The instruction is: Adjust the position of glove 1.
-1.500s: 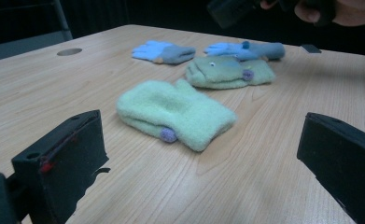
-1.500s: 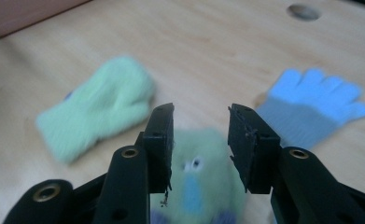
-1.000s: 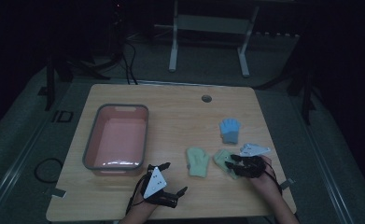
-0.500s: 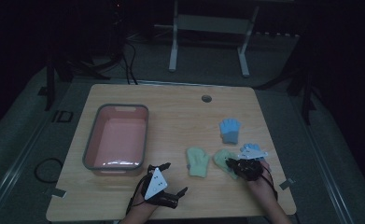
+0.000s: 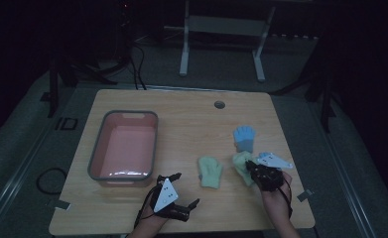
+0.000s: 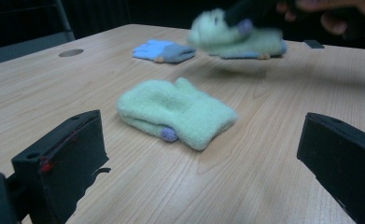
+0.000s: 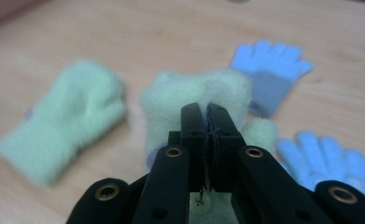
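Fingers of right gripper [image 7: 207,108] just closed, pinching a green mitten [image 7: 194,100] clear of the surface [image 5: 191,124]. Left gripper [image 6: 199,154]: fingers wide apart, empty, w/ 2nd green mitten [image 6: 175,112] lying just beyond.

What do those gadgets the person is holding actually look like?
Both are black handheld tongs. The left tongs carry a pale grey three-cornered plate with small dark marks, and a thin black cable trails from them. The right tongs bear a similar plate. Up close, the right tongs' two flat black jaws hang on arms with brass-coloured rivets. No sleeves show.
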